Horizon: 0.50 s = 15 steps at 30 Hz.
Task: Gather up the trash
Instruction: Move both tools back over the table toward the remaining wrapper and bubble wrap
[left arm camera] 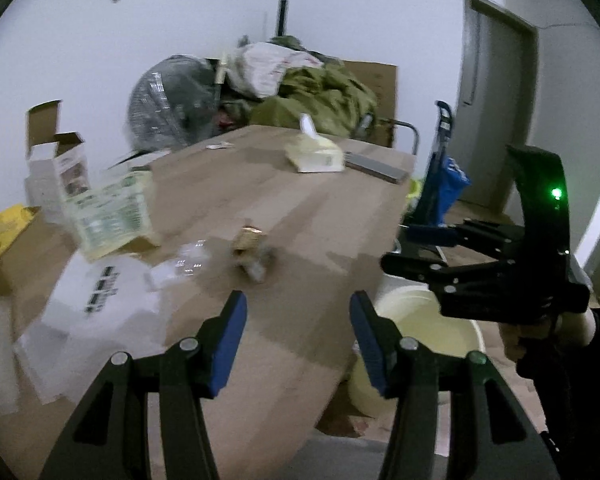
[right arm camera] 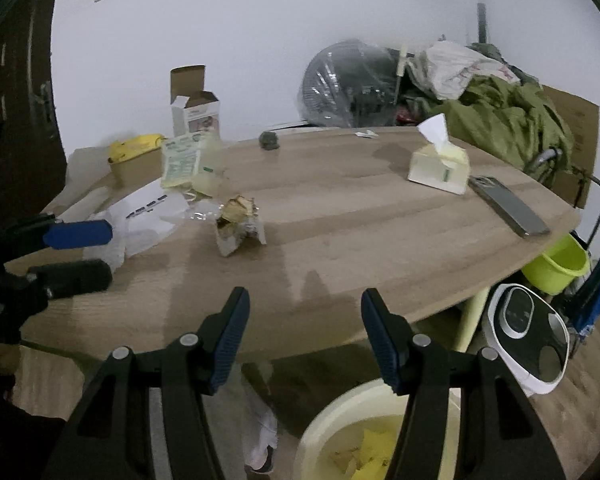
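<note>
A crumpled wrapper (right arm camera: 238, 226) lies on the wooden table (right arm camera: 360, 240); the left wrist view shows it blurred (left arm camera: 250, 254). Clear plastic scraps (right arm camera: 204, 212) lie beside it. A small dark wad (right arm camera: 269, 141) sits at the table's far edge. A pale yellow bin (right arm camera: 340, 436) with yellow scraps stands on the floor below the table edge, also in the left wrist view (left arm camera: 428, 328). My left gripper (left arm camera: 296, 340) is open and empty over the table's near end. My right gripper (right arm camera: 304, 340) is open and empty above the near edge and the bin.
On the table: tissue box (right arm camera: 440, 168), phone (right arm camera: 508, 206), green-printed packet (right arm camera: 184, 162), white papers (right arm camera: 148, 216), open carton (right arm camera: 194, 108). A green bucket (right arm camera: 556, 264) and a white device (right arm camera: 528, 344) stand on the floor at right. A fan and clothes are piled behind.
</note>
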### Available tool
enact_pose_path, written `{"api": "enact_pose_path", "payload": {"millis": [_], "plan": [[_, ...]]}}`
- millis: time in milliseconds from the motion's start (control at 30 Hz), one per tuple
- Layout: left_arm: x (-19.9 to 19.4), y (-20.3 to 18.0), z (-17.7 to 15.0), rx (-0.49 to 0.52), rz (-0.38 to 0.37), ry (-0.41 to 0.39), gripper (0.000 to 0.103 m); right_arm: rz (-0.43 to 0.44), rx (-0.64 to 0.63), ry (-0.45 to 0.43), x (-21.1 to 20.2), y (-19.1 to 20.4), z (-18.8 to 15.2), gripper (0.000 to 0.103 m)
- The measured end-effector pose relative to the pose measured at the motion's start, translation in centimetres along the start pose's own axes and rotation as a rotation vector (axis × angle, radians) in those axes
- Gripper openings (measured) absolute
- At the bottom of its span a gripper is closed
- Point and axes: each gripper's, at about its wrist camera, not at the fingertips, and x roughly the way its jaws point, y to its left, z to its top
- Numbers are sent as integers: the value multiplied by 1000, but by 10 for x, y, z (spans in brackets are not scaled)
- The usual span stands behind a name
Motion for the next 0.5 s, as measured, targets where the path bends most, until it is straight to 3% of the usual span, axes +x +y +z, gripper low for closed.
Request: {"api": "enact_pose_path", "payload": {"millis": [300,400,500], "plan": [[-17,46,-10,-86,154,11,54,70,-46,15,33,20,22,56],[-20,62,-15,-117,207,25,54,95,-57,13,44,26,27,64],[-21,79,-22,-148,249,44,54,117,-61,15,55,29,33,65]]}}
